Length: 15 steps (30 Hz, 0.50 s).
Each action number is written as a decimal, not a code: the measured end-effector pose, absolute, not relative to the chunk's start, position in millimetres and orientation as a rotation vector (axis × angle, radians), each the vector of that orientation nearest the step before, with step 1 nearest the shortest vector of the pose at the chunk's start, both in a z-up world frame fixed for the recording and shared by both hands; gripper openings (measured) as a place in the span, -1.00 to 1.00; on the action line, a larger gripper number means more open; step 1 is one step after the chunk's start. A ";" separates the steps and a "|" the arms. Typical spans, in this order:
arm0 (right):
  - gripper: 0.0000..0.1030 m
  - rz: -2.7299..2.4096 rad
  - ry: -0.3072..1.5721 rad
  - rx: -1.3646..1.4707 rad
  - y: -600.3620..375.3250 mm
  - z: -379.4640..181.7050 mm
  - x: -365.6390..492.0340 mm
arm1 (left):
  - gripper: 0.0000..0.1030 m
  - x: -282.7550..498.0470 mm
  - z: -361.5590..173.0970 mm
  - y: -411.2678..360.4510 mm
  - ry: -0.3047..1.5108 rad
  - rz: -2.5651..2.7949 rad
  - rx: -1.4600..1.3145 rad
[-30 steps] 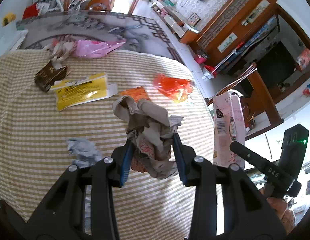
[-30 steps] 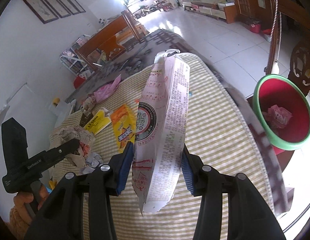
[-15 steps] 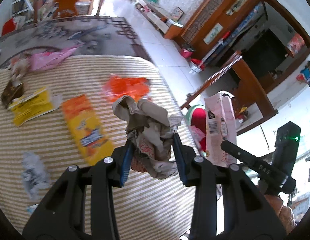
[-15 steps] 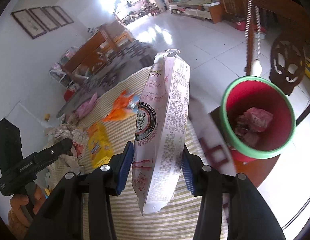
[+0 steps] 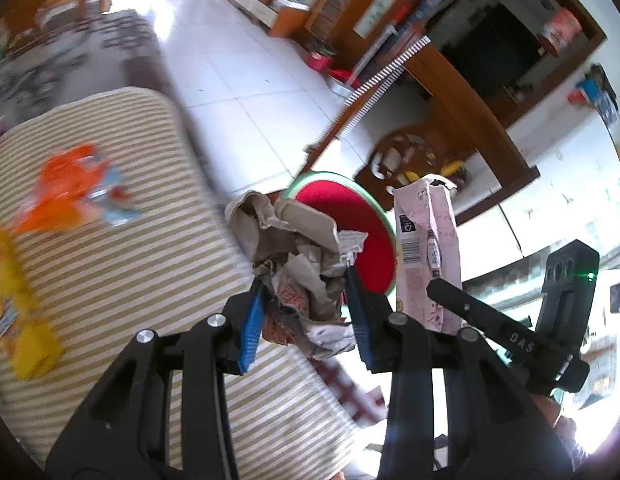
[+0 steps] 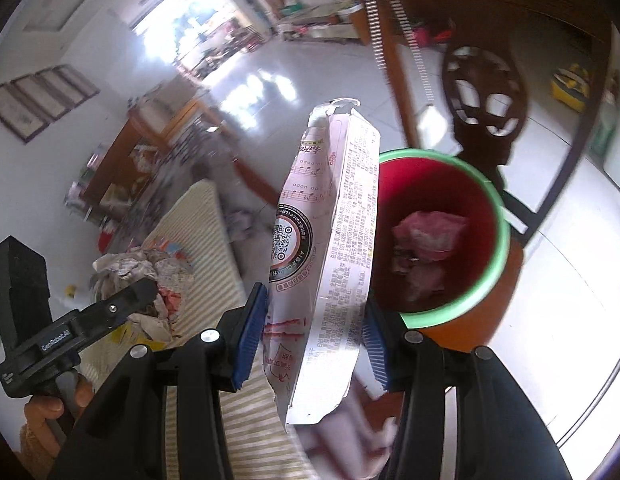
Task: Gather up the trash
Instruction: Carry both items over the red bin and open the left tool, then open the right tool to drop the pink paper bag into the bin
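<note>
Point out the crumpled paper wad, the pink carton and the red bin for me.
crumpled paper wad (image 5: 298, 264), left wrist view, its middle folds.
pink carton (image 6: 330, 248), right wrist view, its printed side panel.
red bin (image 6: 496, 216), right wrist view, its green rim.

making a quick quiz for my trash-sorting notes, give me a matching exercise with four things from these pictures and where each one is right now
Things:
1. crumpled paper wad
2. flattened pink carton
3. pink wrapper
4. orange wrapper

Places:
A. lying on the striped cloth
B. inside the red bin
C. clamped in the right gripper
D. clamped in the left gripper

Pairs: 1-D, 2-C, 3-B, 4-A
</note>
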State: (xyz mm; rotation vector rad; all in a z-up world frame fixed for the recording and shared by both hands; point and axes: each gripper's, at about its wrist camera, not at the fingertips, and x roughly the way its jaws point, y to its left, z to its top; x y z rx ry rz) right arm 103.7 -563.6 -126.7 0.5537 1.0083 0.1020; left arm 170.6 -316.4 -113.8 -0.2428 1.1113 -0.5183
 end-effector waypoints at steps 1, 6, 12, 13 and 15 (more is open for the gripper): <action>-0.13 0.087 1.006 0.565 -572.3 -127.3 102.1 | -0.28 173.4 -113.9 -326.4 1.114 -0.532 -0.229; -0.13 0.021 1.000 0.608 -607.9 -133.1 96.9 | -0.11 190.5 -107.4 -386.0 1.100 -0.610 -0.131; -0.13 0.010 1.015 0.615 -618.7 -139.7 105.1 | 0.39 192.0 -102.6 -397.0 1.070 -0.595 -0.109; -0.13 0.014 1.020 0.612 -618.9 -140.9 108.6 | 0.39 190.9 -104.2 -393.1 1.077 -0.584 -0.110; -0.10 0.025 1.025 0.598 -617.7 -142.8 119.1 | 0.40 188.1 -106.9 -381.5 1.092 -0.556 -0.126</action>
